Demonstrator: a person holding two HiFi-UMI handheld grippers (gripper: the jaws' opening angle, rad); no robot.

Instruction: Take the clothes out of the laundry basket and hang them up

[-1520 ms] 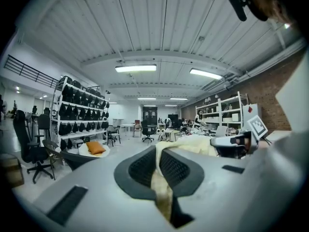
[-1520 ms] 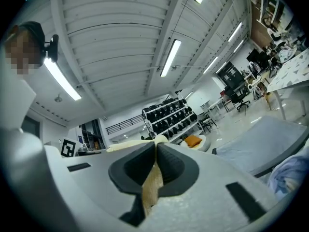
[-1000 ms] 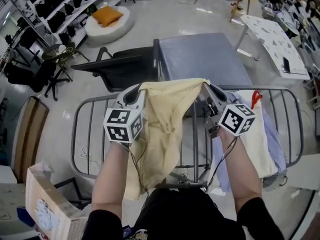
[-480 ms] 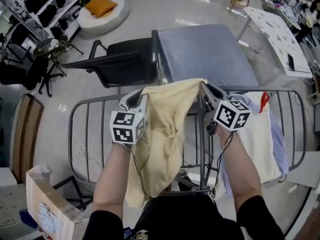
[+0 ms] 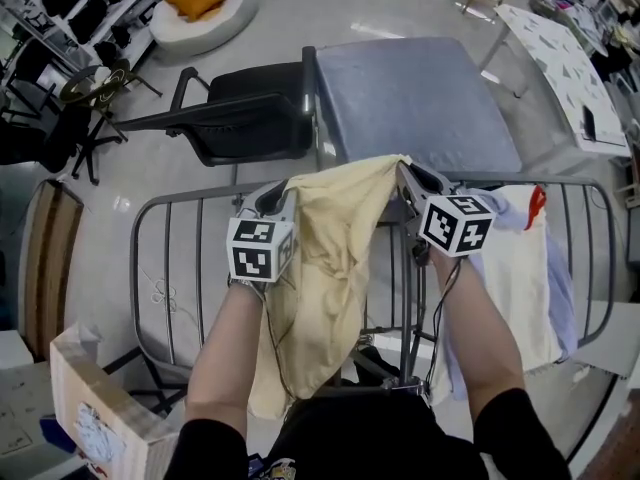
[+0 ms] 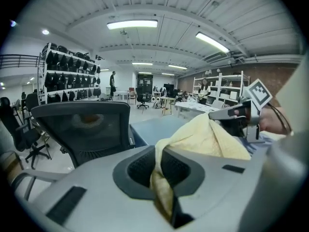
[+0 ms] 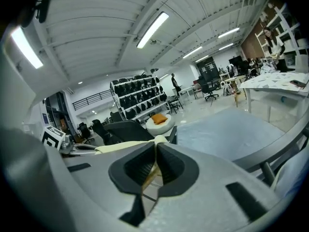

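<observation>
From the head view, the left tool point(image 5: 283, 192) and the right tool point(image 5: 406, 175) each hold one top corner of a yellow cloth point(image 5: 335, 238), which stretches between them and hangs below them over a grey drying rack point(image 5: 165, 268). The cloth covers both tools' tips here, and its lower end disappears behind the person's dark clothing. To the right of the right tool a white garment point(image 5: 520, 278) lies draped on the rack with a pale blue one point(image 5: 564, 288) partly tucked under it; a small red thing point(image 5: 537, 204) at its top is too small to tell. Beyond the tools stand a black chair point(image 5: 250, 118) and a grey desk point(image 5: 420, 98). In the left gripper view the left tool point(image 6: 163, 178) is clenched on a bunched fold of the yellow cloth point(image 6: 207, 139), which runs off to the right tool point(image 6: 236, 117) at the right; the fold's end is lost in the dark gap below. In the right gripper view the right tool point(image 7: 155, 166) is pinched on a thin edge of the cloth point(image 7: 120, 147), which leads left toward the left tool's marker cube point(image 7: 52, 137), cut off in part by the tool's body.
</observation>
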